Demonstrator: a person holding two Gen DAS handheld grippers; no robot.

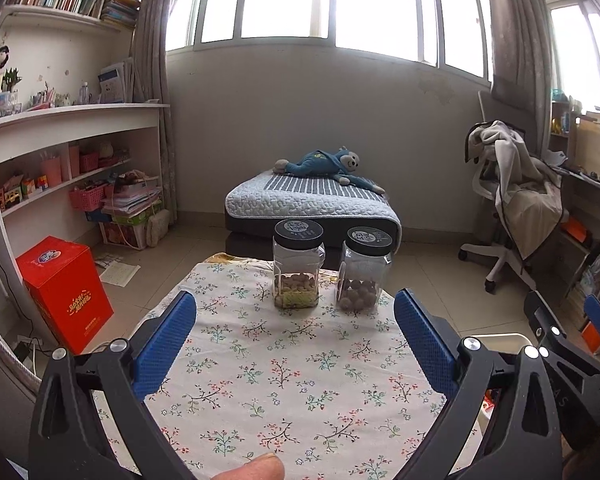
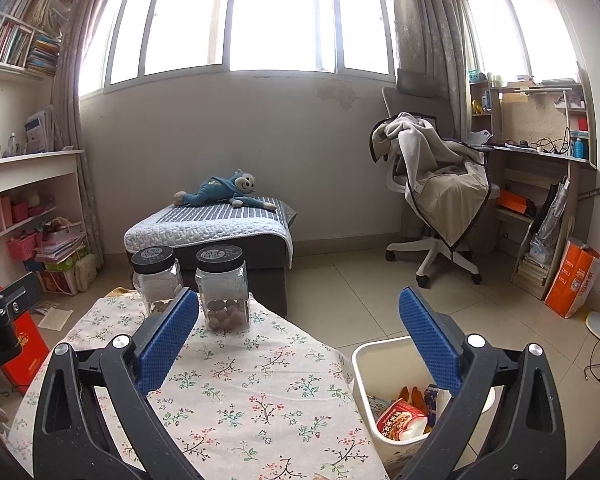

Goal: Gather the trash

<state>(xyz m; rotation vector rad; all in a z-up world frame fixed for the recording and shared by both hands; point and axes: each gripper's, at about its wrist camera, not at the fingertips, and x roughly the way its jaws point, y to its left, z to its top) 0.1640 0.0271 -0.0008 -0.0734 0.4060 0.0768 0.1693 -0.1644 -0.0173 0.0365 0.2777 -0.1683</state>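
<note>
My left gripper [image 1: 295, 312] is open above the floral tablecloth [image 1: 284, 376], nothing between its blue pads. My right gripper [image 2: 299, 308] is open too, hovering over the table's right edge and a white bin [image 2: 384, 354] on the floor beside it. Inside the bin lie snack wrappers, a red packet [image 2: 400, 422] on top. In the left wrist view the right gripper [image 1: 572, 340] shows at the right edge. Two clear jars with black lids stand at the table's far end: a nut jar [image 1: 298, 266] and a jar of round brown balls [image 1: 365, 270], also the ball jar [image 2: 223, 286].
Beyond the table is a low padded bench [image 1: 312, 204] with a blue plush monkey [image 1: 324, 164]. A red box [image 1: 66, 292] stands on the floor at left below shelves. An office chair [image 2: 440, 196] draped in cloth and a desk [image 2: 540, 160] are at right.
</note>
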